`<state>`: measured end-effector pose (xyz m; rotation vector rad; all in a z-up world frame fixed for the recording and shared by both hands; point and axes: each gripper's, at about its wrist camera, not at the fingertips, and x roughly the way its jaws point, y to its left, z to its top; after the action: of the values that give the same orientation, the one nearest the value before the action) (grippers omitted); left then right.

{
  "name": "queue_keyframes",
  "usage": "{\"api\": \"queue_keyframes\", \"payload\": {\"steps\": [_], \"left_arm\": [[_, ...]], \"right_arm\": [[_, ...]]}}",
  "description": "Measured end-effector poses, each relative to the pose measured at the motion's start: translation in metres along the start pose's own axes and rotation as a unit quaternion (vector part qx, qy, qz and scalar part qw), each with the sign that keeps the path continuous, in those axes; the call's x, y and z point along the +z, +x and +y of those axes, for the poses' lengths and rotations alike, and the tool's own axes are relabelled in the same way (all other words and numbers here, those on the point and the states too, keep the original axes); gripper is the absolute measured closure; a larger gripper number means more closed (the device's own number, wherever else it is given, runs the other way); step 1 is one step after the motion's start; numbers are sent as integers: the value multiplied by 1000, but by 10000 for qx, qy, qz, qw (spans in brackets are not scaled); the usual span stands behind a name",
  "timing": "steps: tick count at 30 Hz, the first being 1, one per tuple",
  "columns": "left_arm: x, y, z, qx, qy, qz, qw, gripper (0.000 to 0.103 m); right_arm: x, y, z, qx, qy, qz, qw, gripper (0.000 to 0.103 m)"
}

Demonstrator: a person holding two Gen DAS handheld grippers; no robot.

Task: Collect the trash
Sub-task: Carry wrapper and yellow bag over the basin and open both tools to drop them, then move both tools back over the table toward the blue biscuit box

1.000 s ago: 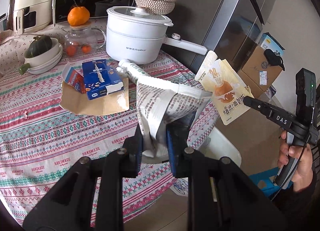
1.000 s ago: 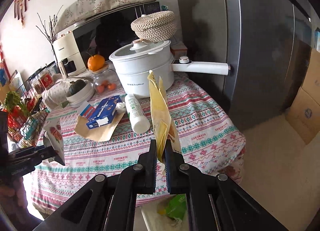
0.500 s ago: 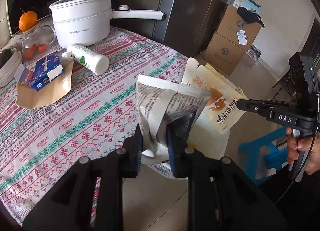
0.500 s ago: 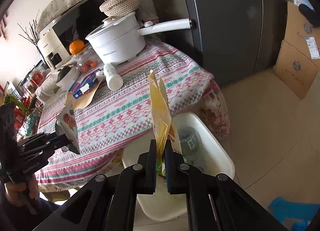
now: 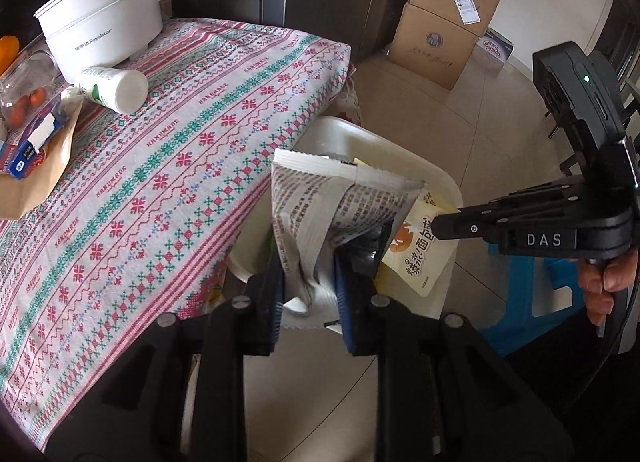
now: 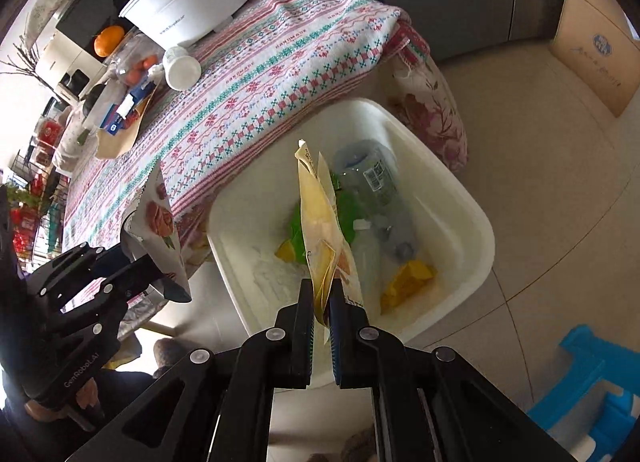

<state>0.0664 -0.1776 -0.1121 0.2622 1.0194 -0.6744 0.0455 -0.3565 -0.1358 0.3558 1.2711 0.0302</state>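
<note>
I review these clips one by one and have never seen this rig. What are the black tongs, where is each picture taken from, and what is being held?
No robot here: a person holds a handheld claw in each hand, each with a camera looking along its fingers. In the left view, the left claw pinches a printed white wrapper. In the right view, the right claw pinches a yellow snack pouch above a white trash bin holding plastic bottles. Beside it stands a table with a patterned tablecloth, a white cooking pot and a toppled white bottle.
</note>
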Motion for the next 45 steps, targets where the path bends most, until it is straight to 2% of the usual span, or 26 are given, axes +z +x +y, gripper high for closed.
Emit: {"api": "queue_keyframes", "payload": {"steps": [5, 10, 12, 18, 23, 26, 29, 31, 36, 43, 45], "left_arm": [[0, 4, 0, 34, 1, 46, 10000, 77], [1, 7, 2, 39, -9, 76, 10000, 75], [2, 9, 1, 35, -10, 85, 10000, 75], [5, 17, -5, -9, 47, 114, 9999, 72], [7, 22, -11, -46, 121, 95, 9999, 71], [10, 25, -12, -129, 125, 52, 9998, 66], [13, 27, -12, -109, 113, 18, 9999, 52], [13, 26, -11, -69, 91, -2, 9999, 37], [13, 21, -6, 18, 45, -55, 10000, 25], [12, 2, 13, 160, -184, -133, 9996, 21], [11, -5, 21, 230, -235, -173, 9993, 19]], "right_arm": [[4, 14, -3, 45, 115, 202, 9997, 94], [7, 10, -6, -40, 226, 169, 9996, 78], [7, 1, -4, -122, 154, 6, 9998, 63], [8, -22, -1, -336, 22, -378, 9987, 53], [9, -30, -7, -435, 90, -521, 9977, 52], [10, -31, -13, -419, 187, -560, 9974, 52], [12, -33, -16, -419, 245, -610, 9970, 52], [12, -35, -16, -437, 255, -652, 9966, 52], [14, -40, -16, -445, 245, -726, 9961, 52], [21, -47, -3, -434, 140, -859, 9953, 51], [23, -48, 3, -436, 78, -904, 9949, 48]]}}
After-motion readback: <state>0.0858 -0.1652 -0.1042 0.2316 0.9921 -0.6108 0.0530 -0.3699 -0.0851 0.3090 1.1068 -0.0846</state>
